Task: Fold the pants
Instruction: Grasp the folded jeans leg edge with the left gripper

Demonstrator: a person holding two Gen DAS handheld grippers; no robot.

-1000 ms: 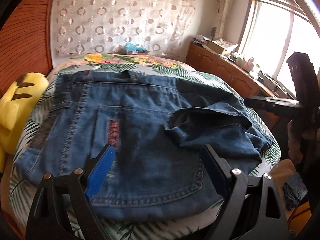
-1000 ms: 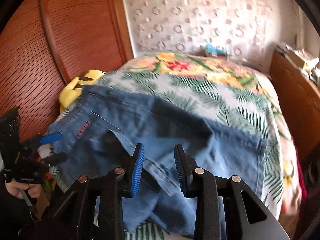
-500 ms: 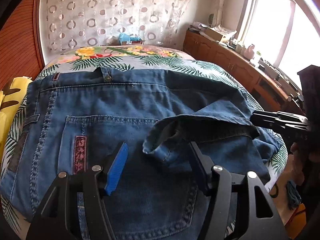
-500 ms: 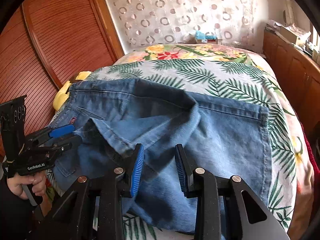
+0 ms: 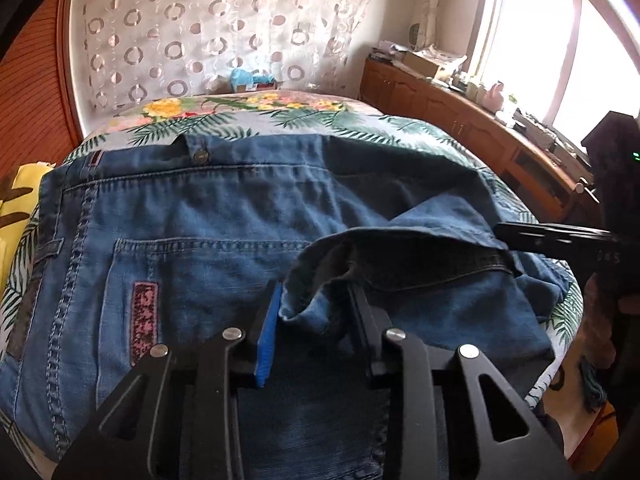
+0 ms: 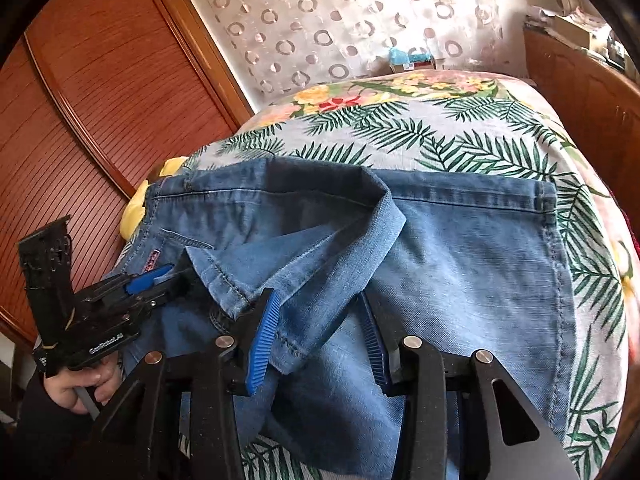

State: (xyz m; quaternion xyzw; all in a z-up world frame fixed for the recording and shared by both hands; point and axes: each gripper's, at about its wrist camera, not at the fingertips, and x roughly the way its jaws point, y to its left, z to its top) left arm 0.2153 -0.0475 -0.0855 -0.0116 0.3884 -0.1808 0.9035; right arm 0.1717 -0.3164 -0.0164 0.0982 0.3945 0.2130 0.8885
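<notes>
Blue denim pants (image 5: 192, 216) lie on the bed, waistband and back pocket to the left, the legs doubled back over them with a rumpled hem end (image 5: 320, 280). My left gripper (image 5: 314, 316) is open with that hem fold between its jaws. In the right wrist view the pants (image 6: 460, 248) spread across the bed, and my right gripper (image 6: 320, 328) is open with the turned-over hem edge (image 6: 296, 344) between its jaws. The left gripper (image 6: 160, 274) shows at the lower left of that view.
The bed has a palm-leaf sheet (image 6: 440, 136). A yellow plush toy (image 5: 16, 200) lies at the bed's left edge. A wooden wardrobe (image 6: 100, 100) stands to the left, a wooden cabinet (image 5: 460, 116) under the window to the right.
Both grippers have moved forward onto the folded-back leg hem. The left jaws have narrowed around the fold; the right jaws have opened wider around the hem edge.
</notes>
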